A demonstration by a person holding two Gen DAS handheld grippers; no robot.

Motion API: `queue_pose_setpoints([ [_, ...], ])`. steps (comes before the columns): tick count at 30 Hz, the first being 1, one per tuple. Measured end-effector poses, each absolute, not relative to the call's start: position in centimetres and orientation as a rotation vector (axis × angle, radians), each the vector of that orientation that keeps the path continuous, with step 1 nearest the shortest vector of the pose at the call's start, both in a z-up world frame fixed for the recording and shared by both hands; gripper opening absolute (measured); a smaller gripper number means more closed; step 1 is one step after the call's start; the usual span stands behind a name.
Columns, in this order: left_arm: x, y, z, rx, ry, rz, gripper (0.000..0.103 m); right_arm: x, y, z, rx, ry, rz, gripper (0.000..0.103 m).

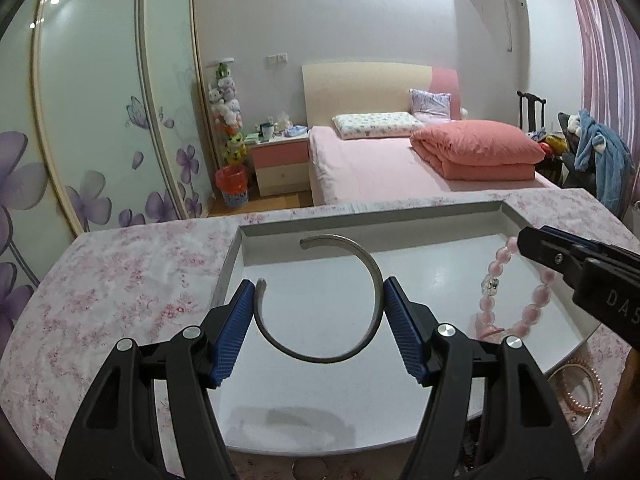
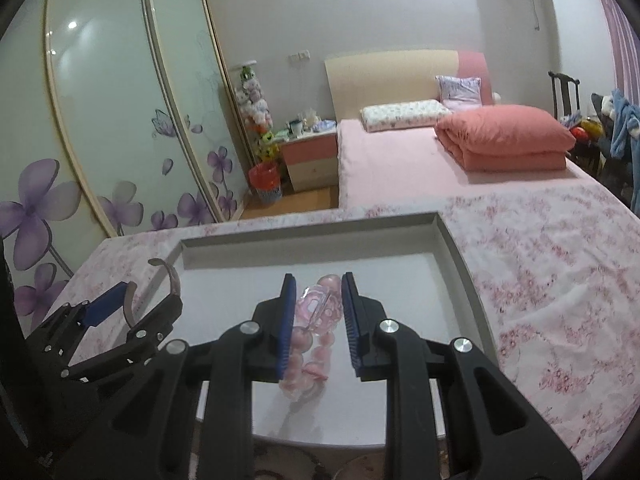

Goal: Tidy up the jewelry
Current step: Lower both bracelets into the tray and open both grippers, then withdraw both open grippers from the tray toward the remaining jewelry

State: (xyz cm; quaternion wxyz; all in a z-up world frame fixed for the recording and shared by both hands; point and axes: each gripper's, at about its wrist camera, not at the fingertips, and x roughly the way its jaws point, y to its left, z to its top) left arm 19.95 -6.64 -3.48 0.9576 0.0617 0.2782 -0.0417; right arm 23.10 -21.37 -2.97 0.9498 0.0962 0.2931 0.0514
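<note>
Silver open cuff bangle (image 1: 320,300) sits clamped between your left gripper (image 1: 319,322) pads above the white tray (image 1: 400,216). Your right gripper (image 2: 318,320), marked "DAS" on its side, is closed on a pink bead bracelet (image 2: 308,344) hanging over the same tray.
</note>
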Motion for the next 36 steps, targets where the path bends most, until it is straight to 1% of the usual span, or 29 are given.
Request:
queue_pose_setpoints([
  [1, 20.0, -6.5, -3.4, 0.126, 0.557, -0.080, 0.066, 23.0, -21.4, -2.9, 0.198, 0.593, 0.099, 0.025],
  [3, 20.0, -6.4, -3.1, 0.124, 0.547, -0.074, 0.071, 22.9, -21.7, -2.7, 0.201, 0.584, 0.090, 0.040],
  [4, 20.0, -6.3, -2.9, 0.120, 0.543, -0.071, 0.071, 22.8, -21.8, -2.5, 0.202, 0.574, 0.085, 0.042],
  [14, 19.3, -4.1, -1.8, 0.105, 0.518, -0.020, 0.071, 20.4, -23.2, -0.6, 0.192, 0.522, 0.058, 0.042],
  [22, 16.0, -1.8, -1.3, 0.093, 0.514, -0.014, 0.072, 17.3, -25.1, -0.6, 0.179, 0.546, 0.016, 0.042],
  [25, 14.5, -1.2, -1.5, 0.082, 0.521, -0.025, 0.074, 16.1, -26.0, -1.1, 0.185, 0.568, -0.002, 0.042],
  [27, 13.4, -0.7, -1.6, 0.076, 0.526, -0.033, 0.077, 15.4, -26.4, -1.7, 0.185, 0.597, -0.009, 0.042],
  [36, 10.2, 0.7, -2.5, 0.051, 0.568, -0.064, 0.080, 12.8, -26.1, -5.9, 0.136, 0.752, 0.034, 0.042],
])
